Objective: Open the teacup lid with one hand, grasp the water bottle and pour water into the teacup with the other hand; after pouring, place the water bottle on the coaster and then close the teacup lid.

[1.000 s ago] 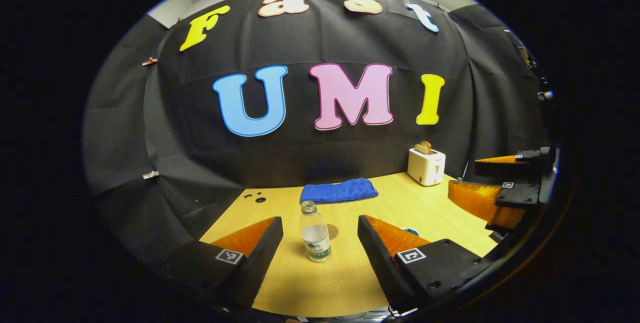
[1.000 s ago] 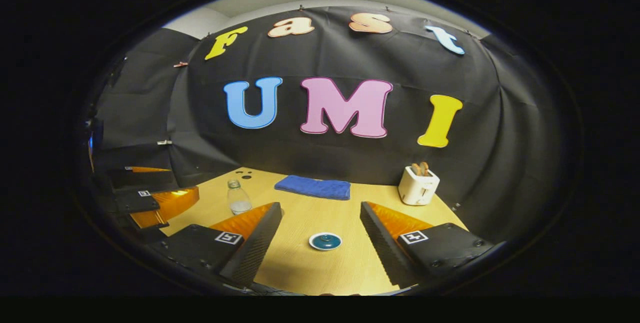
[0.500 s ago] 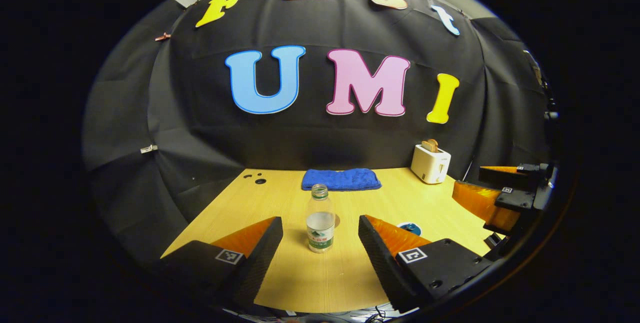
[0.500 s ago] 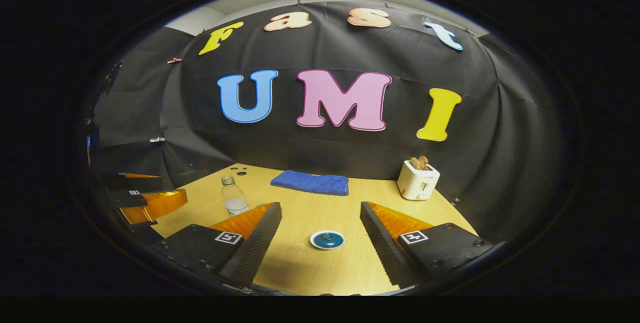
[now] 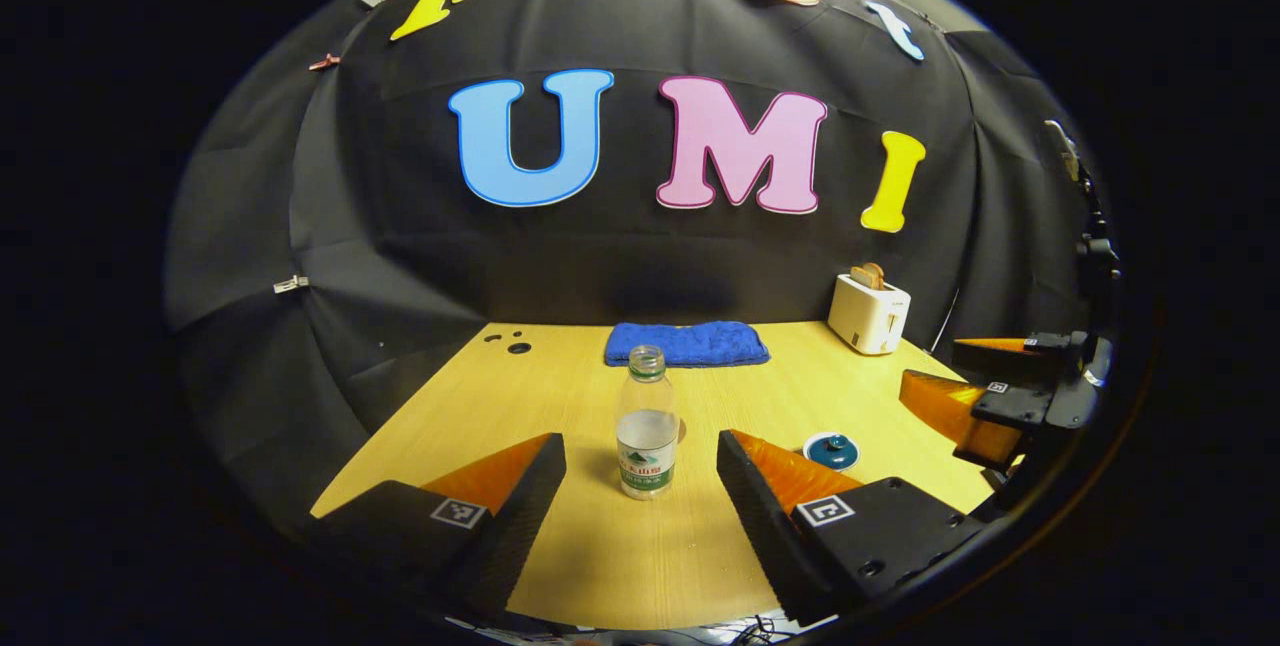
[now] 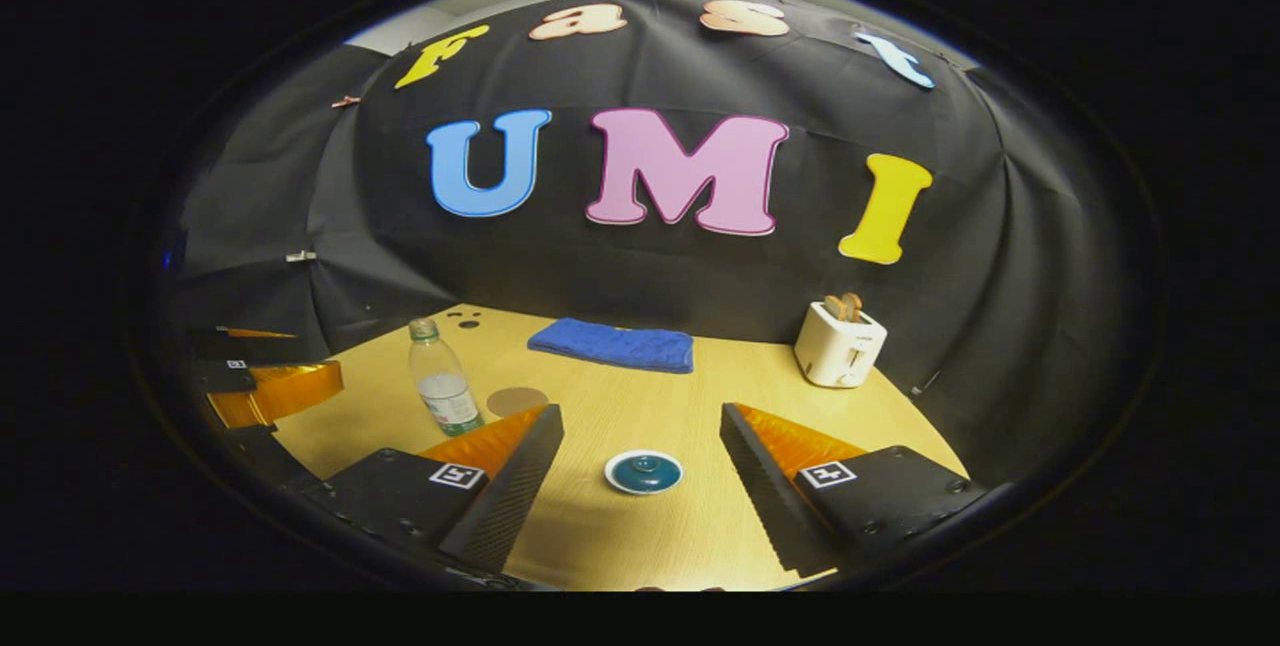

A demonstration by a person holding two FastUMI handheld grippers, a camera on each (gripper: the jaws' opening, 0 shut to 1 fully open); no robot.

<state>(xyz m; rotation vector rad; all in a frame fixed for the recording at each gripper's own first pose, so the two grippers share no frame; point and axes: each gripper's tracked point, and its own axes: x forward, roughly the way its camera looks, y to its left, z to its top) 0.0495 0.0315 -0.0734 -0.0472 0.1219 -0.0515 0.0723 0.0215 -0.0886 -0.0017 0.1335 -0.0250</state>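
Note:
A clear uncapped water bottle, part full, stands upright on the wooden table. My left gripper is open, the bottle just beyond and between its fingertips, untouched. The bottle also shows at the left of the right gripper view, beside a round brown coaster. A blue teacup with its knobbed lid on sits ahead of my right gripper, which is open and clear of it. The teacup appears right of the left gripper's finger. The right gripper hangs at the far right of the left gripper view.
A folded blue towel lies at the back of the table. A white toaster with bread in it stands at the back right. Small dark holes mark the table's back left corner.
Both views have tilted down and come nearer the table. The bottle now stands larger between the left fingers, and the coaster has come into the right gripper view. Nothing was grasped.

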